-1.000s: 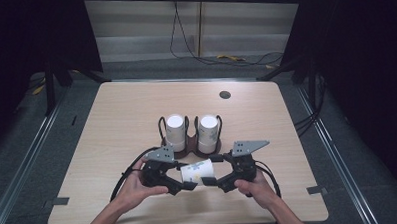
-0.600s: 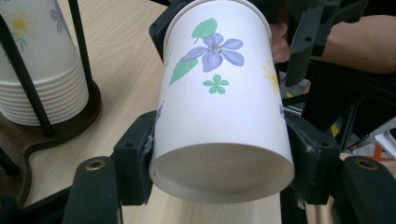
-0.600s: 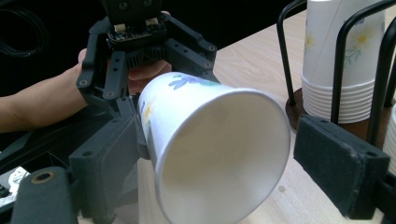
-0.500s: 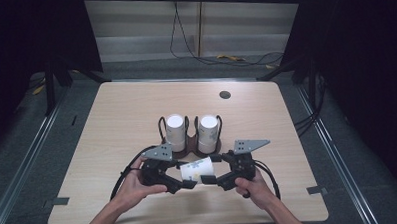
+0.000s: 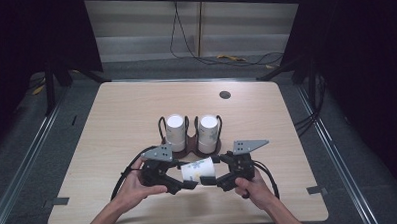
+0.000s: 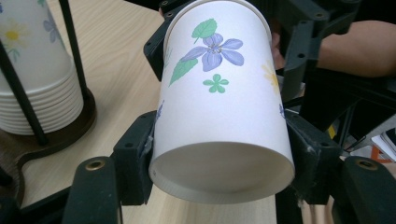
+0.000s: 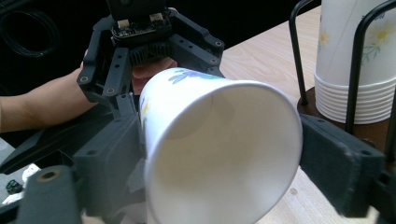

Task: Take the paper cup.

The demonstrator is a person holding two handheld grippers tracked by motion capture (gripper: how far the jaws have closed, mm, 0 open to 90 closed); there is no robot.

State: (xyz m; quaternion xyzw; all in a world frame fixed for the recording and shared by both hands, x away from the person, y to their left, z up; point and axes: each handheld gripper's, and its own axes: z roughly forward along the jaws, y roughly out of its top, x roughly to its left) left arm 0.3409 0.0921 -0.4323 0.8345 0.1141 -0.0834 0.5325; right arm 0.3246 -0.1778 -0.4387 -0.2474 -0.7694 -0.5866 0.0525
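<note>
Since a second ago, little has shifted: the left gripper [image 5: 185,184] and right gripper [image 5: 209,181] remain clamped on opposite ends of the paper cup [image 5: 197,170], near the cup rack [image 5: 193,148]. Likely a handover.

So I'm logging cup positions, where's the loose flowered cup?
High view: the flowered cup lies sideways at the table's near edge, between both grippers, before the cup rack.
</note>
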